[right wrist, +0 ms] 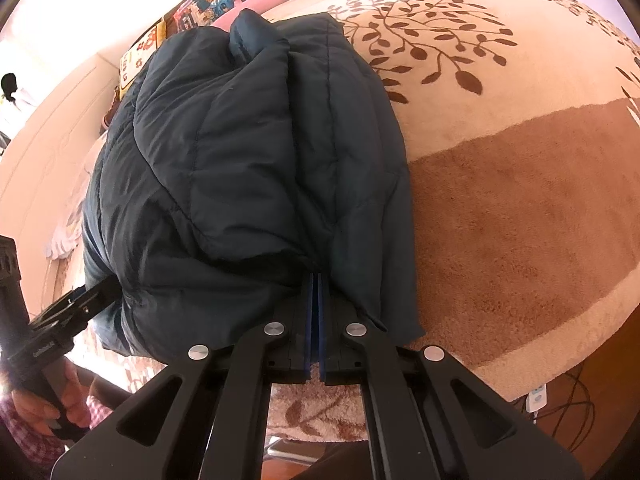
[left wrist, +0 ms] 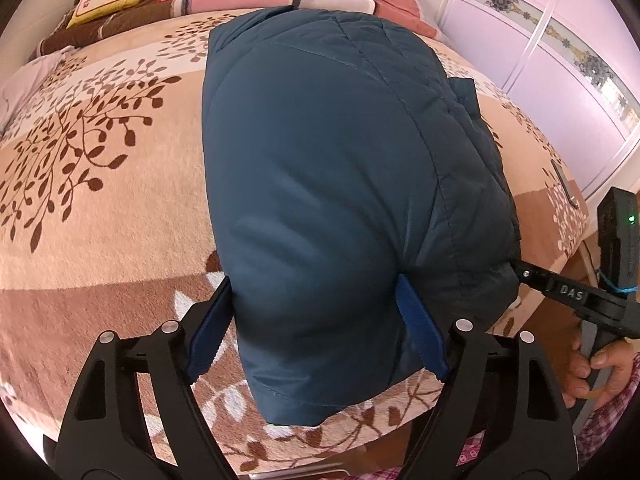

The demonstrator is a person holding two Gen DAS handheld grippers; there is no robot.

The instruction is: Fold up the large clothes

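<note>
Quilted, slightly shiny cloth jacket (left wrist: 340, 184) on a fuzzy, matt blanket (left wrist: 100, 220).

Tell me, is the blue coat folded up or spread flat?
Folded: the blue coat sits as a thick, layered bundle on the blanket.

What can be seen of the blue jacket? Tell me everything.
The jacket is dark teal, padded and quilted, with stitched seams and a smooth, slightly shiny shell. It is folded into a thick bundle lying on the leaf-patterned blanket. The left gripper stands wide, its blue pads flanking the bundle's near end. The right gripper is closed at the near edge, its tips buried in the fabric.
</note>
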